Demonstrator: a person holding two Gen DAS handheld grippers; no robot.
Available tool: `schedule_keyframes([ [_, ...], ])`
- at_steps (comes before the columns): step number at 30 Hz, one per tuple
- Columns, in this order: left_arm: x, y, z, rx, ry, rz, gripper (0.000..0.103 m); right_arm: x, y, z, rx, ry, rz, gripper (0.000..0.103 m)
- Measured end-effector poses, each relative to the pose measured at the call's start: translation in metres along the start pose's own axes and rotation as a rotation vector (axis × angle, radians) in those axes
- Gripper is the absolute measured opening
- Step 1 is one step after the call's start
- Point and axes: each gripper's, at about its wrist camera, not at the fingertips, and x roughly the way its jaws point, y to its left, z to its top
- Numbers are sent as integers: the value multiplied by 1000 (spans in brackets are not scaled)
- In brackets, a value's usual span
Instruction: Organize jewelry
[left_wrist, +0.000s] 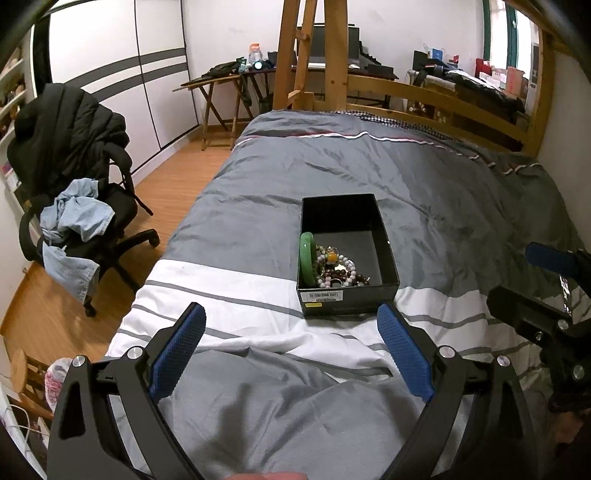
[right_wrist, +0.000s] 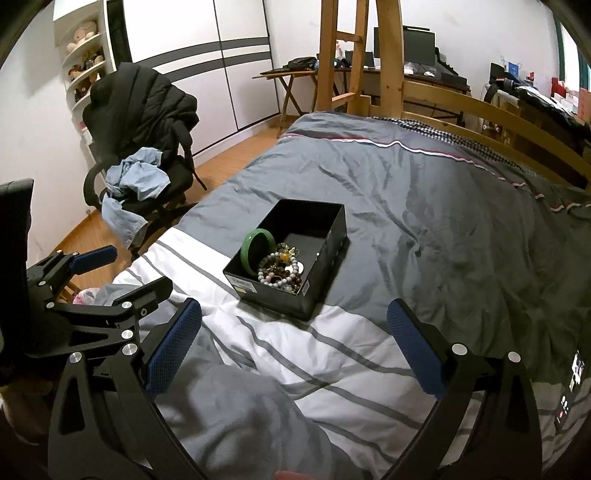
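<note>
A black open box (left_wrist: 384, 254) (right_wrist: 334, 243) rests on the grey and white striped duvet (left_wrist: 258, 236) (right_wrist: 424, 221). Inside its near end lie a green bangle (left_wrist: 307, 258) (right_wrist: 255, 245) and a heap of beaded bracelets (left_wrist: 341, 271) (right_wrist: 282, 271). My left gripper (left_wrist: 291, 314) hovers just short of the box, jaws wide open and empty. My right gripper (right_wrist: 293, 314) also hangs open and empty, a little short of the box's near corner. Each gripper shows at the edge of the other's view, the right one (left_wrist: 546, 288) and the left one (right_wrist: 99, 273).
An office chair (left_wrist: 74, 206) (right_wrist: 147, 155) draped with a black coat and blue clothes stands on the wooden floor left of the bed. A wooden bed frame and ladder (left_wrist: 317, 55) (right_wrist: 369, 55) rise at the far end. A phone (right_wrist: 570, 387) lies on the duvet at right.
</note>
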Motion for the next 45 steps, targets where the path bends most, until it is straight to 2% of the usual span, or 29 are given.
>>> schedule_keyframes([
  [45,2,-4,-1,25,14,-6,92,-6,-6,-4,-7,-18,-24,99],
])
